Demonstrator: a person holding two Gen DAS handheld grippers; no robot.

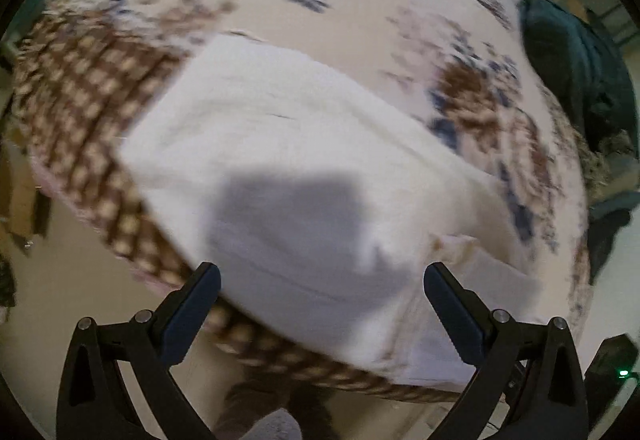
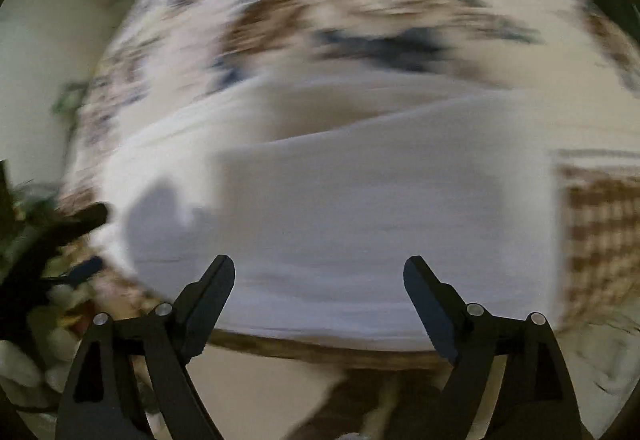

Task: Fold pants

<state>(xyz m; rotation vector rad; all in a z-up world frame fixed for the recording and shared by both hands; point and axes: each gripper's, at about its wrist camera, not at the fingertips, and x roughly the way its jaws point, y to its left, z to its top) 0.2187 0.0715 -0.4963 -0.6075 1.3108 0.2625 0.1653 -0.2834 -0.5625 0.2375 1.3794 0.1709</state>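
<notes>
No readable text, labels, brands or numbers anywhere, both views motion-blurred

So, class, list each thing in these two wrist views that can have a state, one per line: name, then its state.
white pants: lying folded on the patterned cloth, held by neither gripper.
patterned cloth: spread flat under the pants.
left gripper: open, jaws wide, nothing between them, above the pants.
right gripper: open, jaws wide, nothing between them, above the pants.
</notes>
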